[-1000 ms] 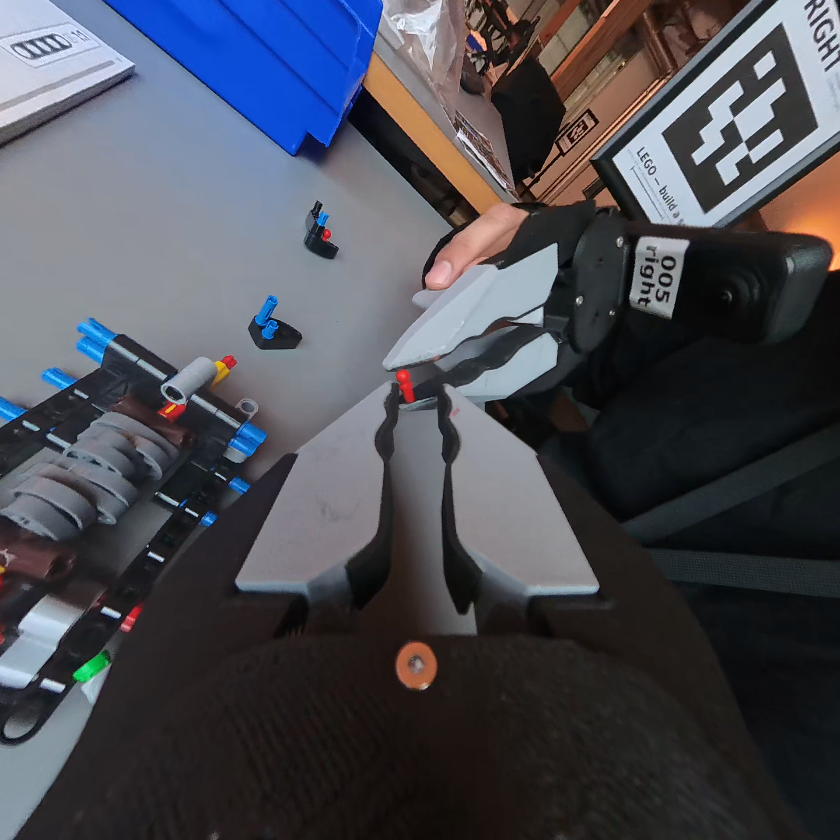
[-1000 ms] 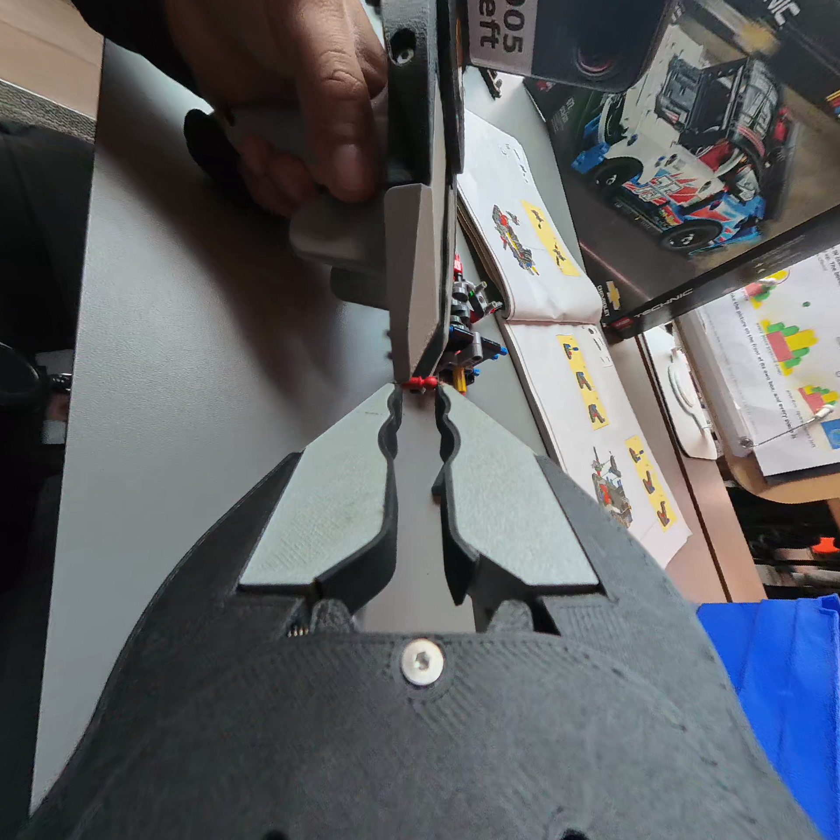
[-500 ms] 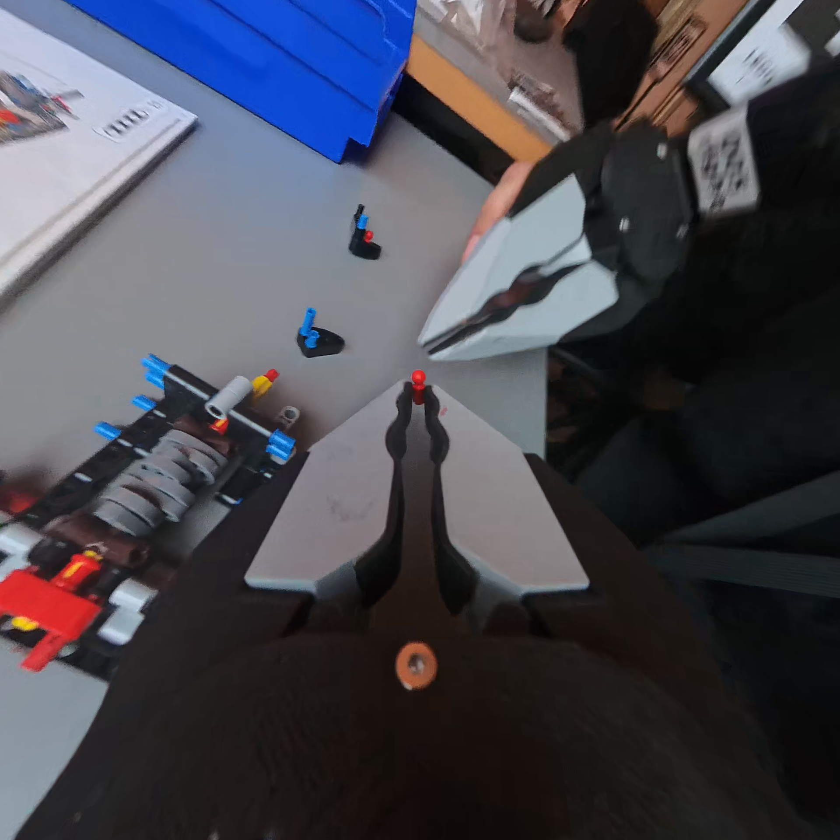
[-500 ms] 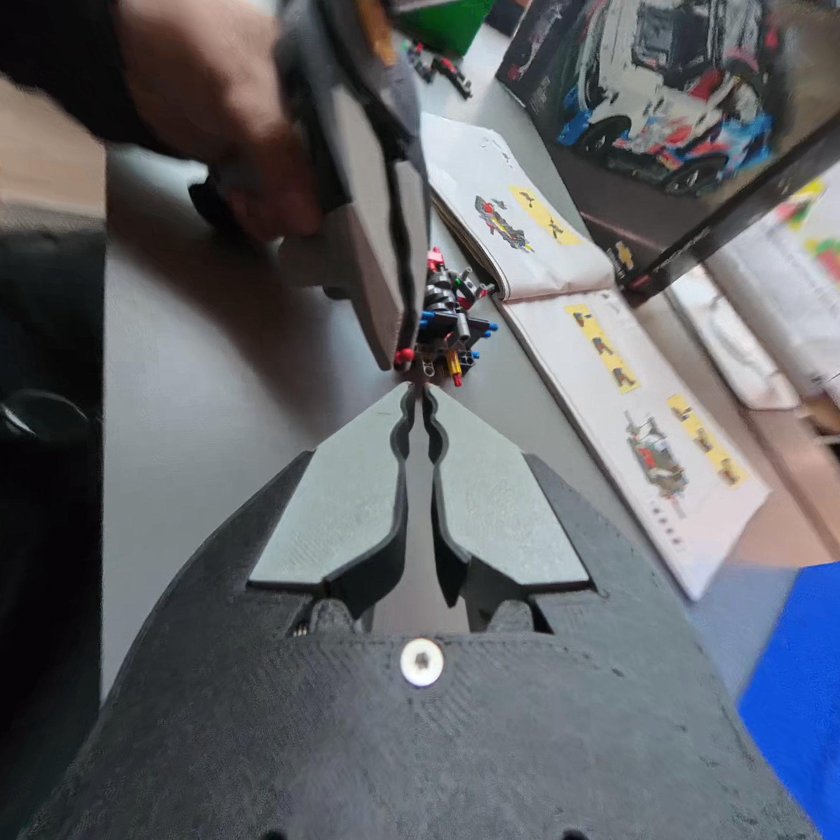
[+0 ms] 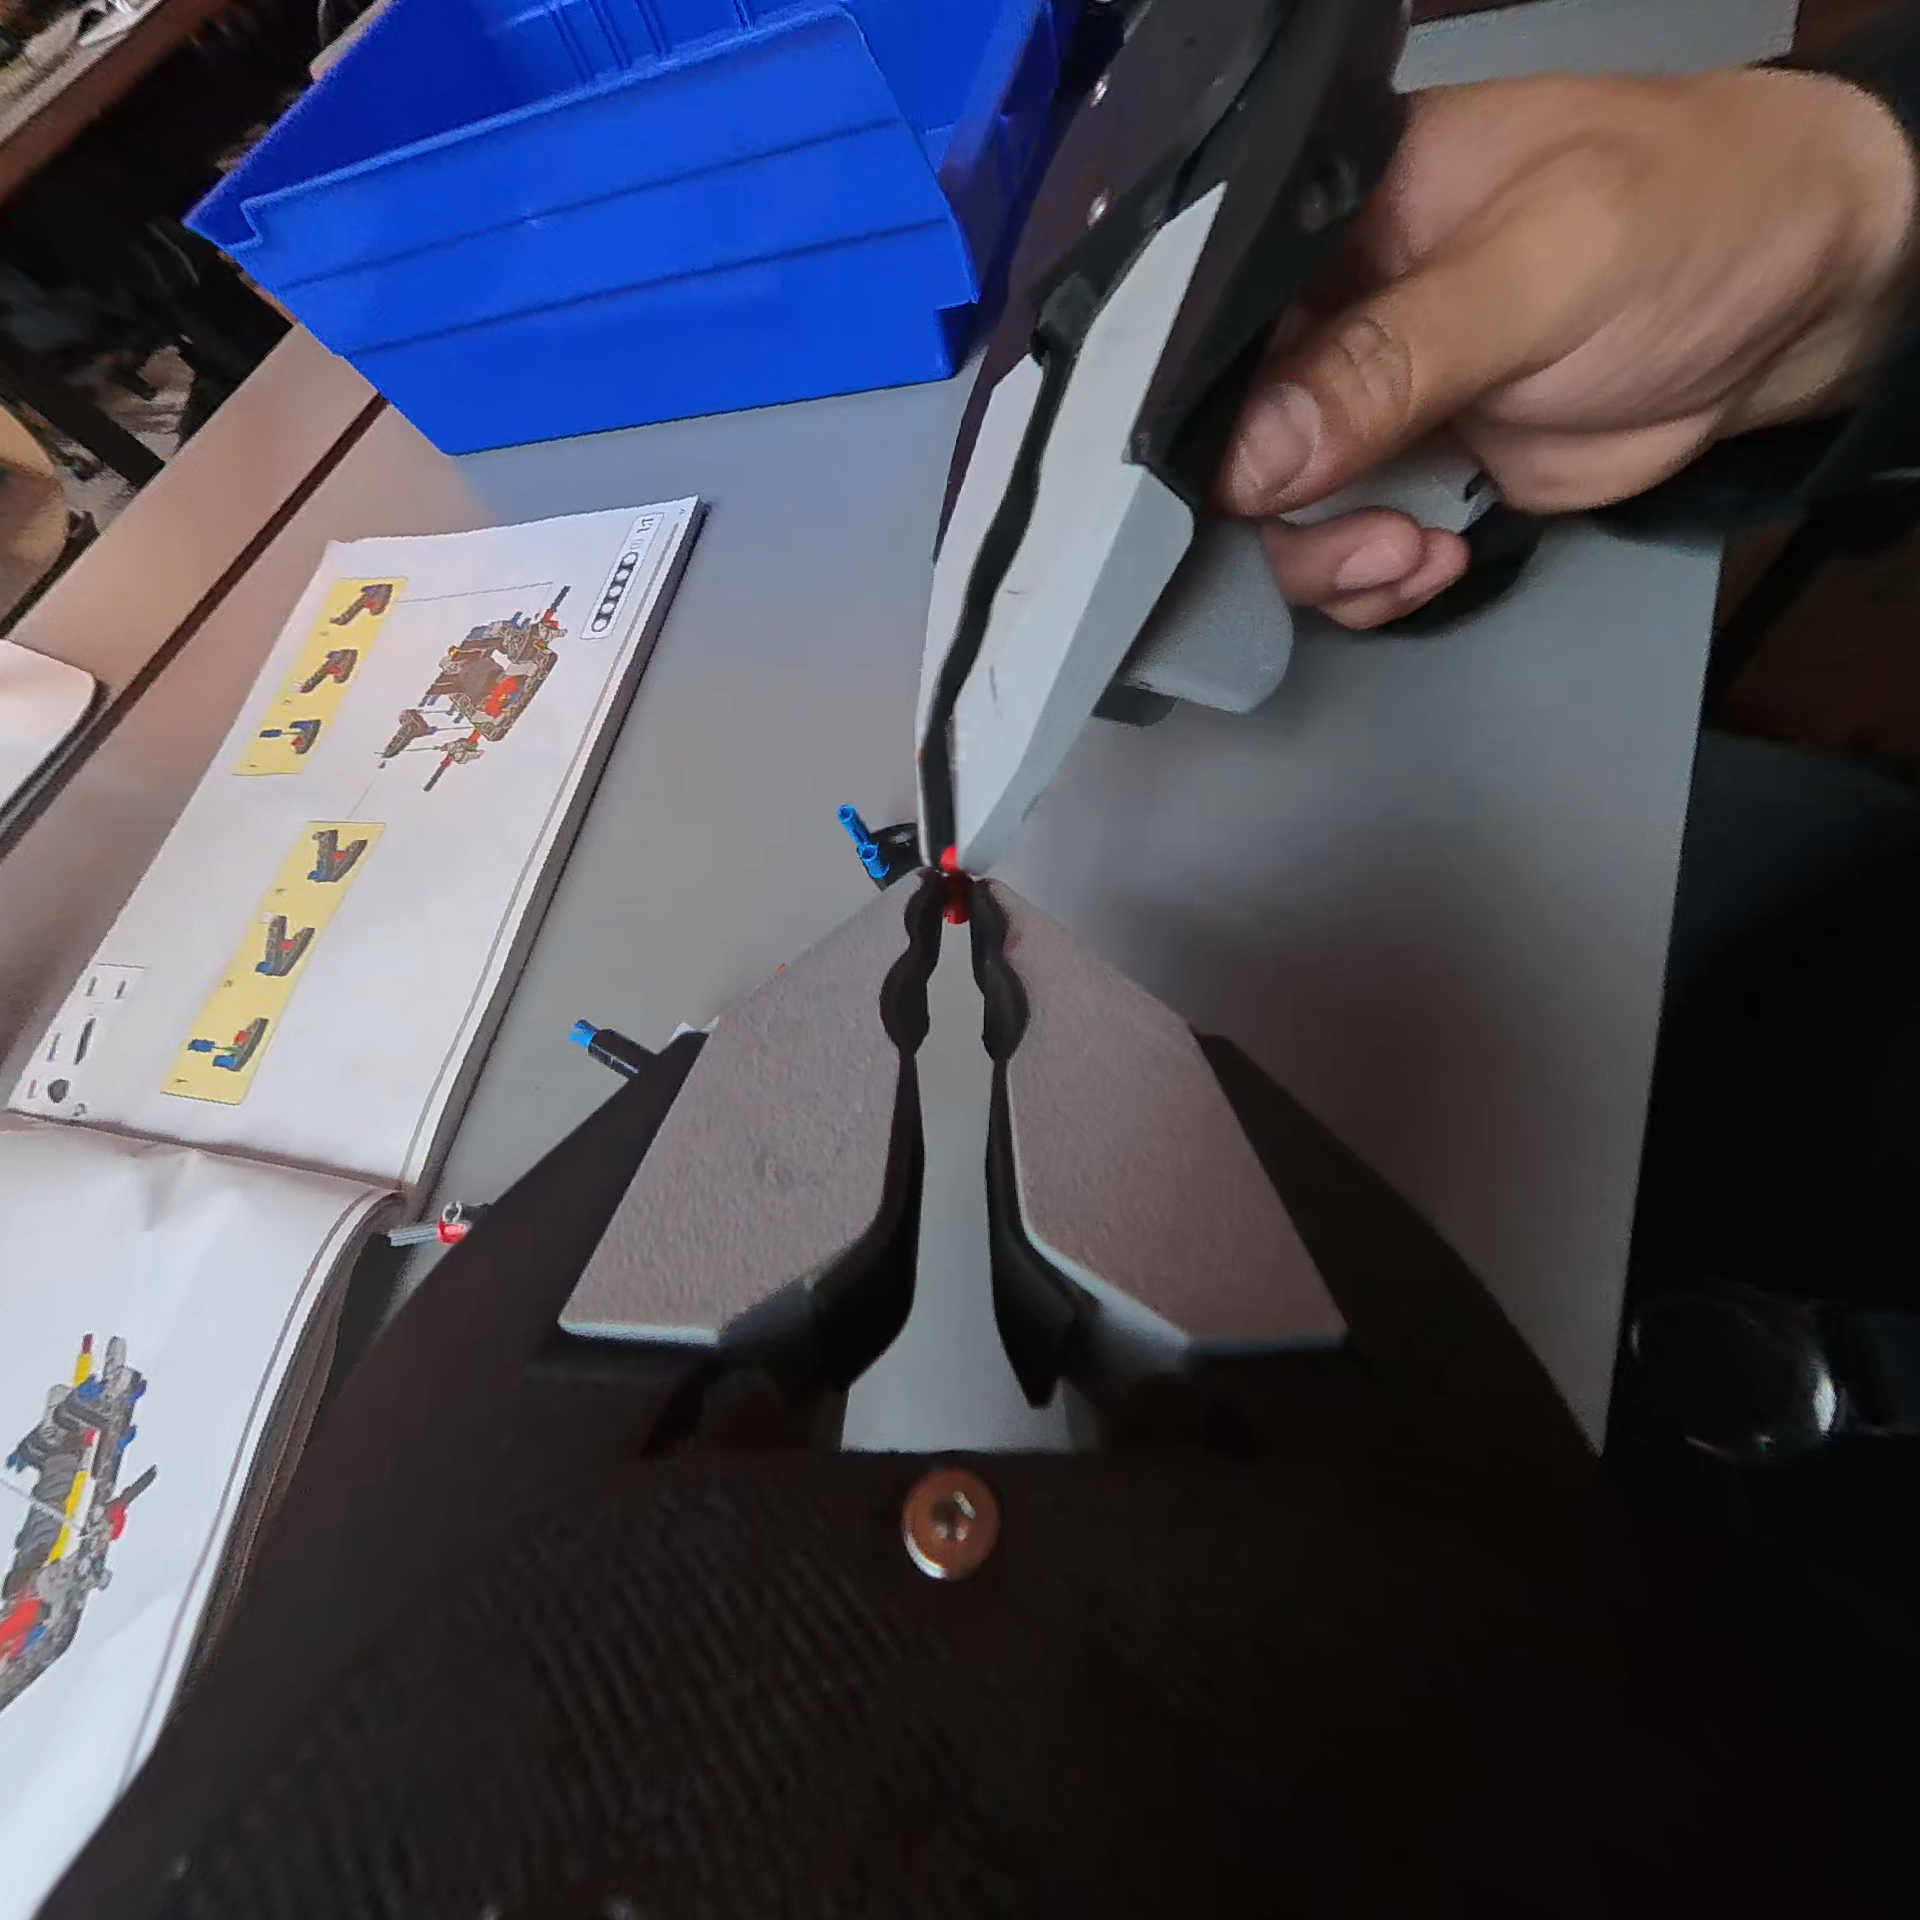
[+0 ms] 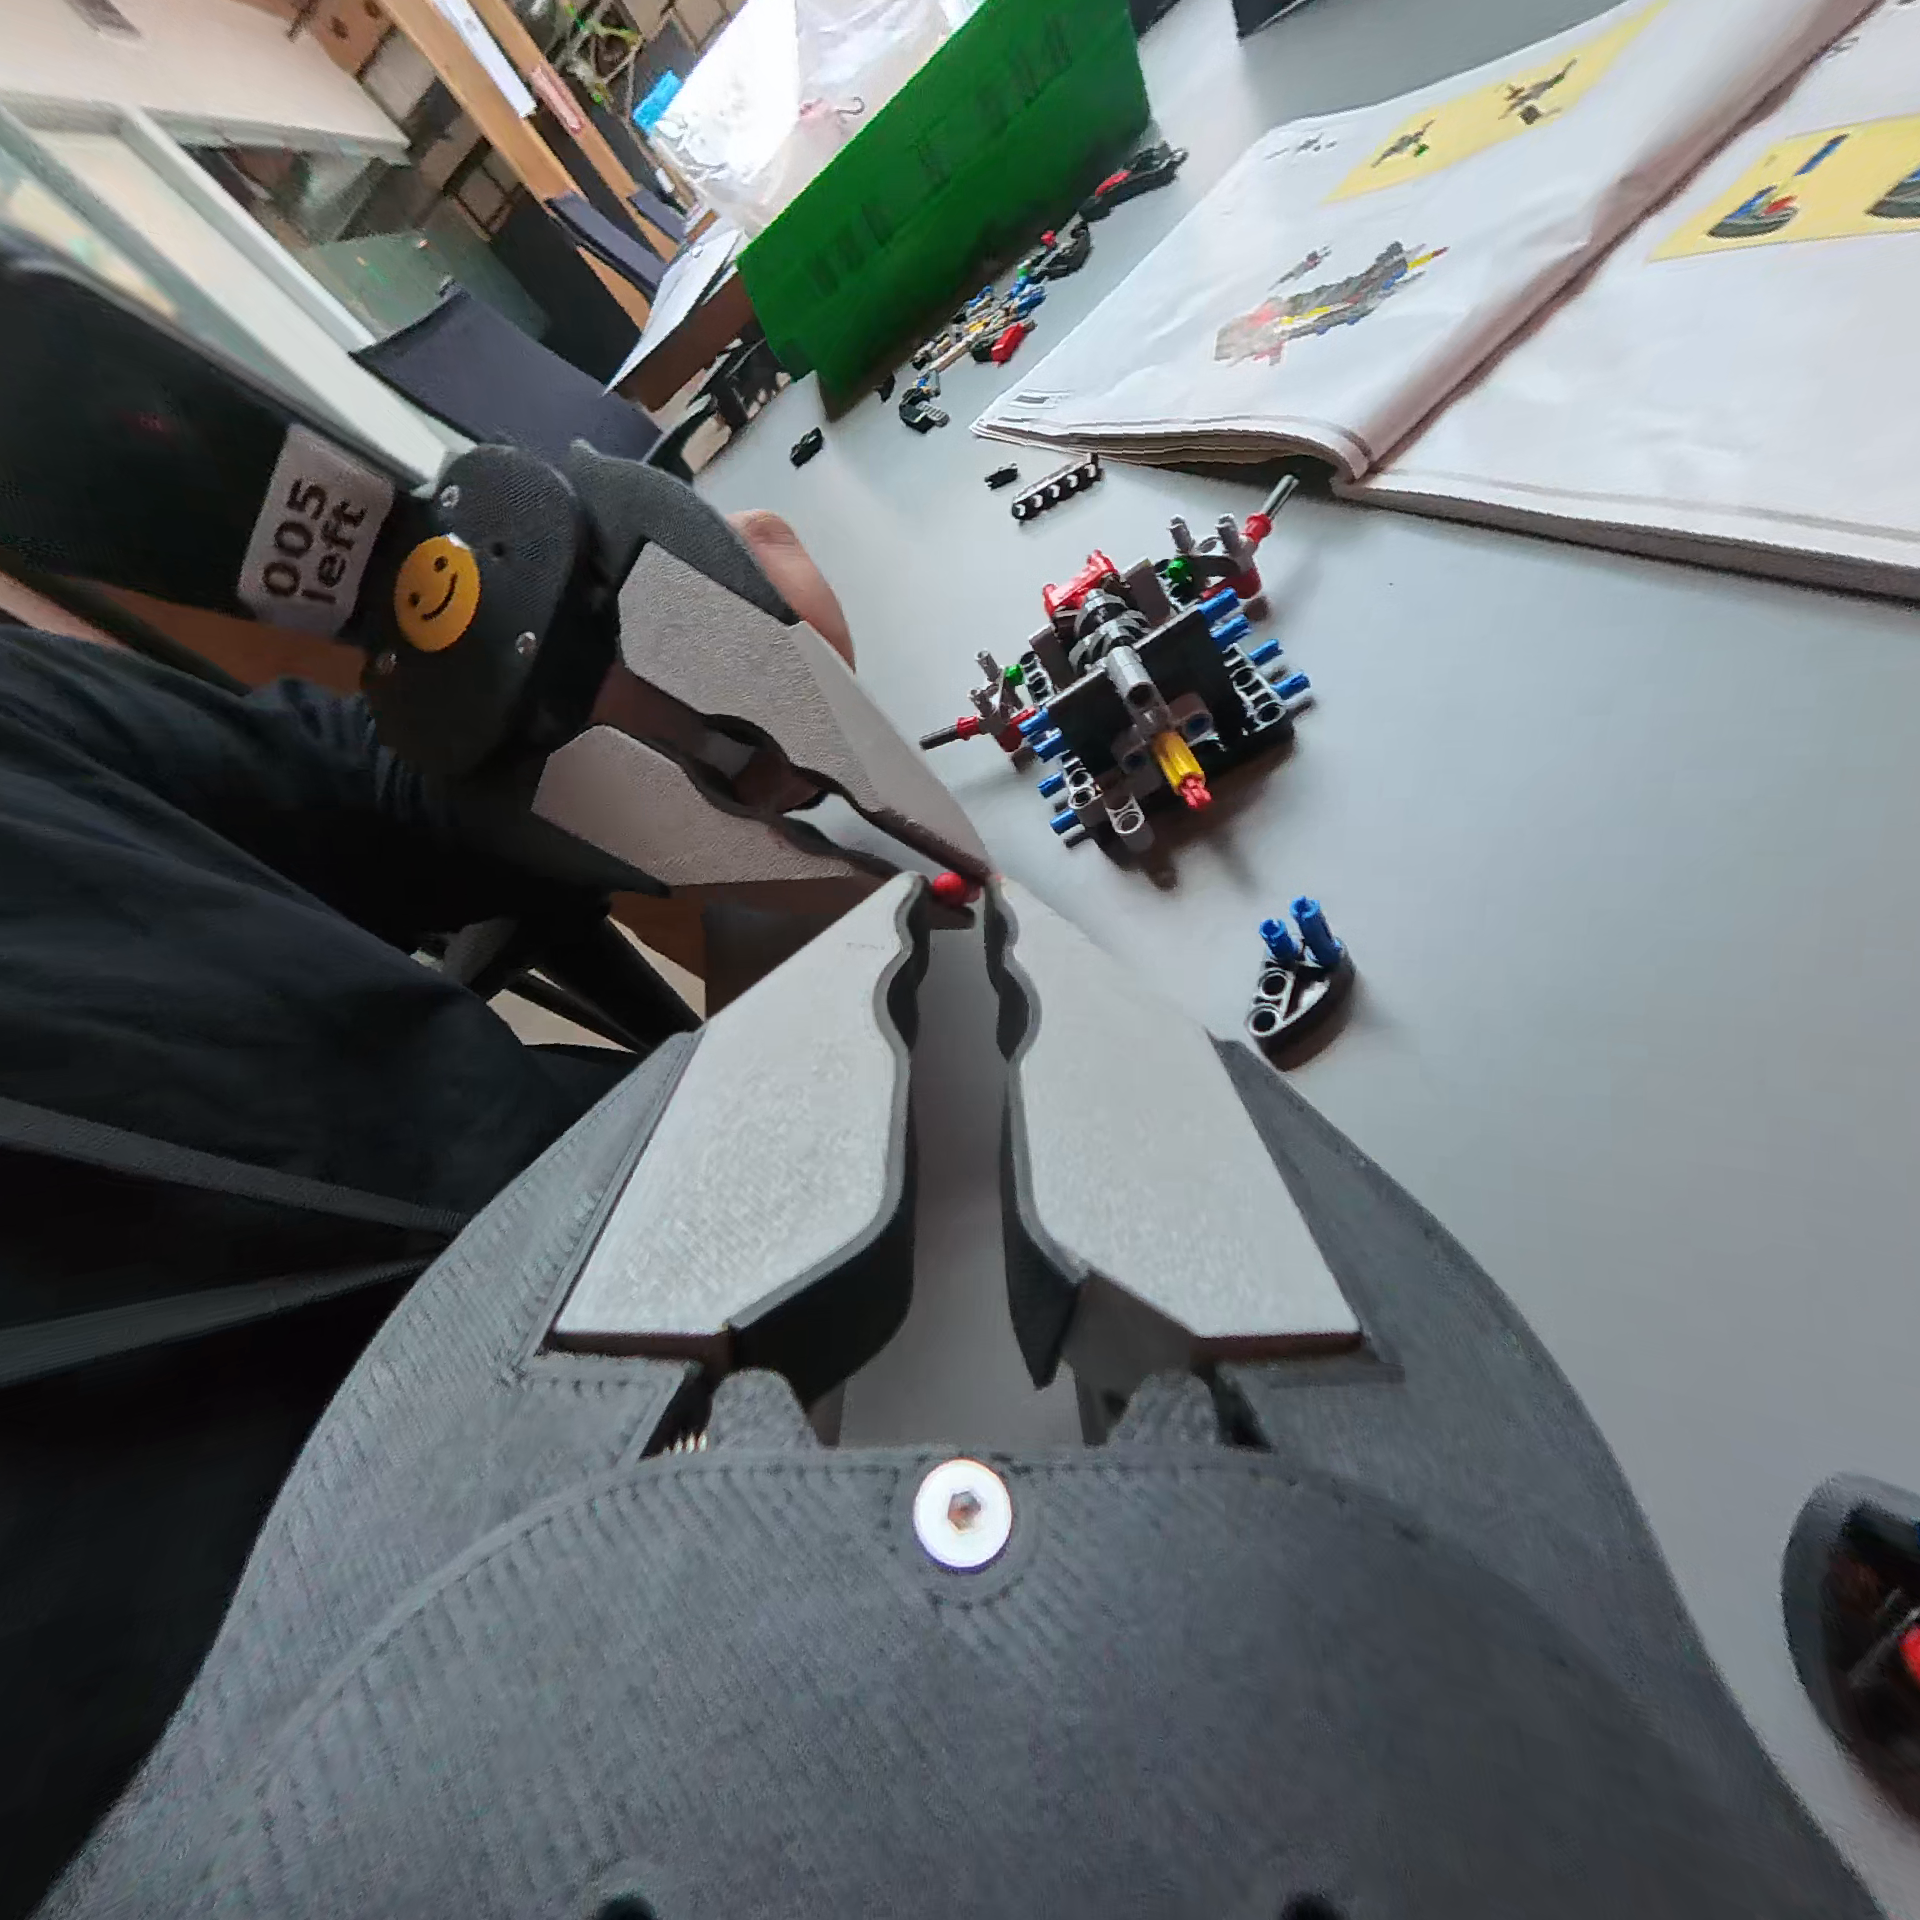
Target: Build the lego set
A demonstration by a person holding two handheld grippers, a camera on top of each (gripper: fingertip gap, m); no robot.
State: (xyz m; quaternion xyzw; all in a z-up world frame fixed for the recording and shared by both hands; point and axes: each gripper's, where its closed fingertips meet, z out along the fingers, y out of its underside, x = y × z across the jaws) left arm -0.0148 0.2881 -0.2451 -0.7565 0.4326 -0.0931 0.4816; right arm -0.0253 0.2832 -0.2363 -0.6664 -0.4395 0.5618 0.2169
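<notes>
Compared with half a second back, you've swung both grippers round: the left wrist view used to look over the half-built chassis, and now it looks across the open instruction booklet (image 5: 343,831) with the blue bin (image 5: 623,218) behind it. The two tools were apart then; now they meet tip to tip.

Going left to right in the left wrist view: booklet along the left edge, a loose blue-tipped pin (image 5: 606,1042) just beside your left finger, then the left gripper (image 5: 951,906) nearly closed, pinching the small red pin (image 5: 953,902) at its very tips. The right gripper (image 5: 943,847) comes down from the upper right, held in your hand (image 5: 1579,301), its tips touching the top of that pin. Its jaws look closed to a thin slit. I can't quite tell whether it's actually clamping the pin or just resting on it, since it's blurry there.

In the right wrist view the red pin (image 6: 949,886) sits right at the meeting point, over the near table edge. Right of it lie the half-built chassis (image 6: 1138,691) and the black piece with two blue pins (image 6: 1299,982), both well apart from the tips. Bare grey table (image 6: 1610,935) stretches right of those up to the booklet's edge, and the green bin (image 6: 935,197) is far back.
</notes>
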